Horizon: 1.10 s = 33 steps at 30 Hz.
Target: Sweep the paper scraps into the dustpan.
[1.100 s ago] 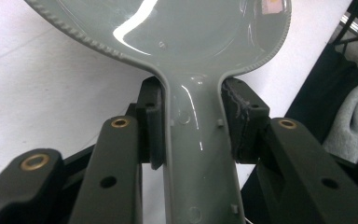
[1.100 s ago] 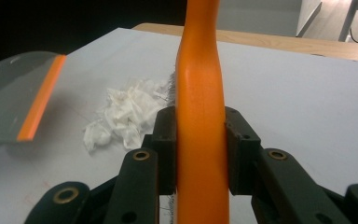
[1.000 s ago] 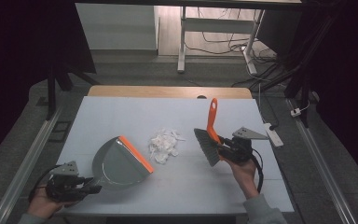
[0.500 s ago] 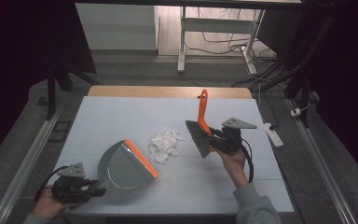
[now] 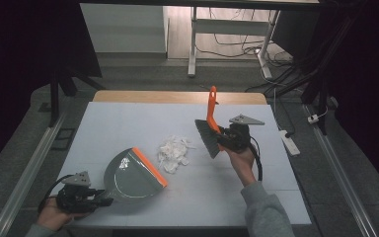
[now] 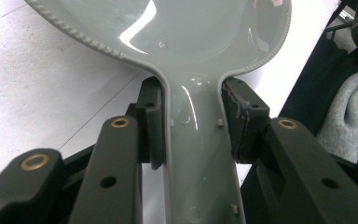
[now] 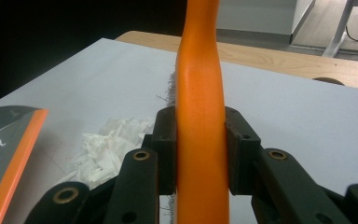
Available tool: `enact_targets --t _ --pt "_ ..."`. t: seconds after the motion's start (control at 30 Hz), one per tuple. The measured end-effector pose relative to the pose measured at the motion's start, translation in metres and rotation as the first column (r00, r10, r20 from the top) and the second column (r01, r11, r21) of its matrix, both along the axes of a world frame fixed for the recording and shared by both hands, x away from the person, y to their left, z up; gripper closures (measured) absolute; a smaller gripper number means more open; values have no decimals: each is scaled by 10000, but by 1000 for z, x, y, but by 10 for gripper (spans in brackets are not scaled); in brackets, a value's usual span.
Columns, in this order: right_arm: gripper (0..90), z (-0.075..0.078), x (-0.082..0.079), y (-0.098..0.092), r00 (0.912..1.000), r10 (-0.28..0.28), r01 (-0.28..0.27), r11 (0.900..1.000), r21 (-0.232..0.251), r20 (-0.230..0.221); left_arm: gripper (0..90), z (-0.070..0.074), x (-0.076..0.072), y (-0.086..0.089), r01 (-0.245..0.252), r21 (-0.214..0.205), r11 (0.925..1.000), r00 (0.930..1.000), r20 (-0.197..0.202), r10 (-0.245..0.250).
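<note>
Step in hand: sweeping paper scraps into dustpan; brush approach, no contact with the scraps yet, by my judgement.
Left gripper: clamped on the dustpan handle, pads pressing both sides; pan flat on table, orange lip facing the scraps.
Right gripper: clenched on orange brush handle, bristles hanging just right of the scraps.
Scraps: loose white heap between pan lip and bristles, near both.
Next move: lower bristles to table behind the heap, draw toward the lip; pan must hold steady.
</note>
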State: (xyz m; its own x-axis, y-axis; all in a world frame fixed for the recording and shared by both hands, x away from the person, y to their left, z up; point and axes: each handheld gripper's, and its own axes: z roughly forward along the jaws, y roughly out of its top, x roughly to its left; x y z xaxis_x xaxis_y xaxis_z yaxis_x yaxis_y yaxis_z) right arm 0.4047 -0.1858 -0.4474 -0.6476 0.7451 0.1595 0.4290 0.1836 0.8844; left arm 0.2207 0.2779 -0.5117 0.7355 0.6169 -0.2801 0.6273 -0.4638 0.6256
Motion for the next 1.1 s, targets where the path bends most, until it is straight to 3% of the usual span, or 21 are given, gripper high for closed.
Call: enact_targets --t 0.3,0.73,1.1 --pt "697 -1 15 11 9997 -122 121 9999 -23 -191 617 -4 3 -2 139 78 9999 9998 -151 -138" --pt "697 -10 36 30 9990 -254 228 9973 -703 -366 617 -8 6 -5 246 54 9997 9991 -334 -244" --pt "697 -19 47 43 9987 -403 349 9876 -1529 -320 617 -10 9 -8 327 60 9994 9985 -452 -324"
